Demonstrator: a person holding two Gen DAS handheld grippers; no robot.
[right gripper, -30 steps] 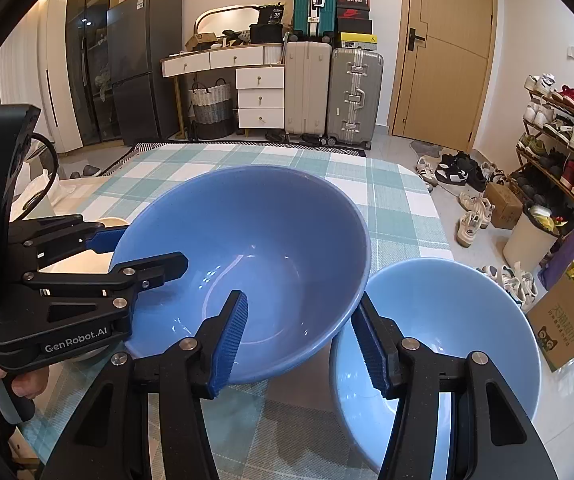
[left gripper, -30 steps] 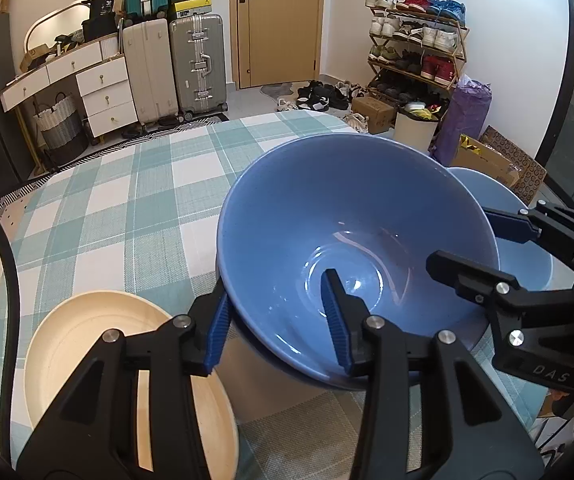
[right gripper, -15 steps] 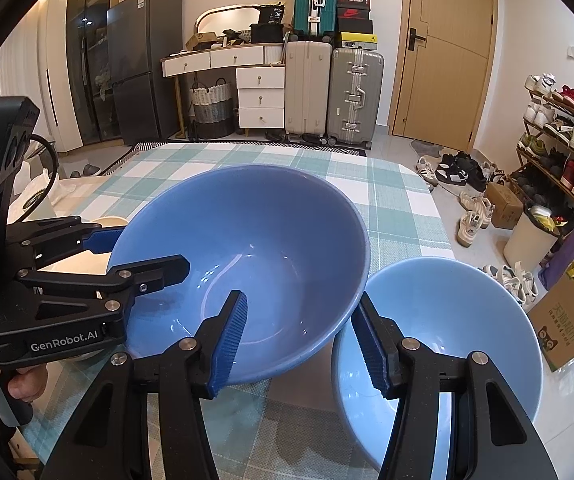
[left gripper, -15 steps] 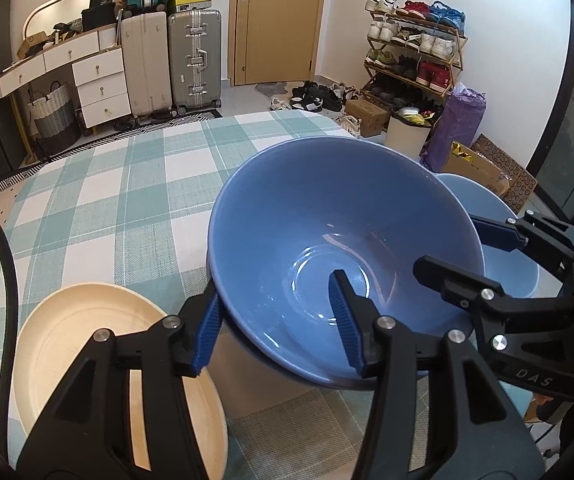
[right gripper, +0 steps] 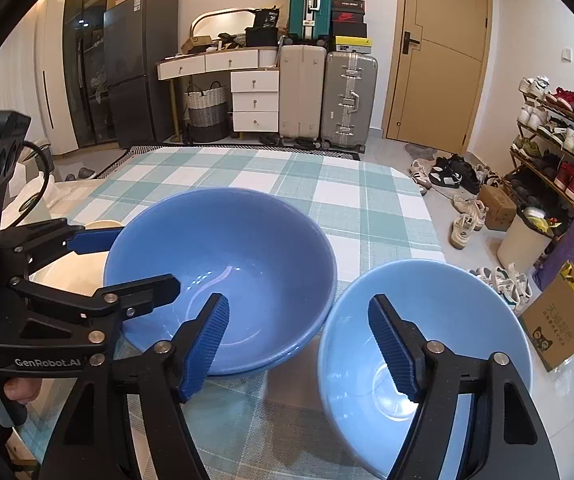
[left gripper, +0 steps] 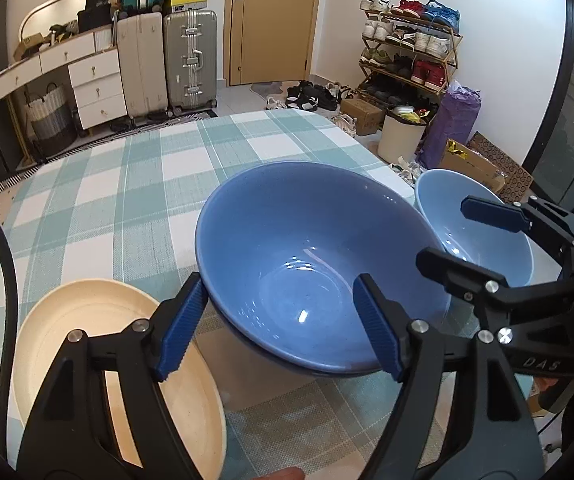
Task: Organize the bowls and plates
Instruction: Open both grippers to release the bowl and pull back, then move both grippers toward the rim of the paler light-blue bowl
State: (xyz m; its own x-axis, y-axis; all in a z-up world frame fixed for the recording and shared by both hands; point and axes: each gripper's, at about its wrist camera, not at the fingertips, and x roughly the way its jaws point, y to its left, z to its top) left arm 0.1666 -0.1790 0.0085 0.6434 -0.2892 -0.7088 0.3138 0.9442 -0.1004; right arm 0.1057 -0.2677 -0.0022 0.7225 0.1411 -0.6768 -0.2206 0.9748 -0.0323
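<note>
A large blue bowl [left gripper: 311, 264] [right gripper: 223, 276] rests nested in a second blue bowl on the checked tablecloth. My left gripper [left gripper: 283, 324] is open, its pads either side of the bowl's near rim, one inside and one outside. A lighter blue bowl [right gripper: 423, 352] [left gripper: 467, 224] stands to its right. My right gripper [right gripper: 299, 340] is open, one pad over each bowl's rim. A cream plate [left gripper: 99, 344] [right gripper: 75, 272] lies left of the big bowl.
The table's right edge [right gripper: 427, 216] runs just past the light bowl, with shoes and a white bin [right gripper: 523, 240] on the floor beyond. The far half of the checked cloth [left gripper: 159, 176] shows bare.
The big blue bowl has come down from a tilted, lifted pose to rest flat on the table. My left gripper's jaws have widened around its rim. The right gripper has barely moved.
</note>
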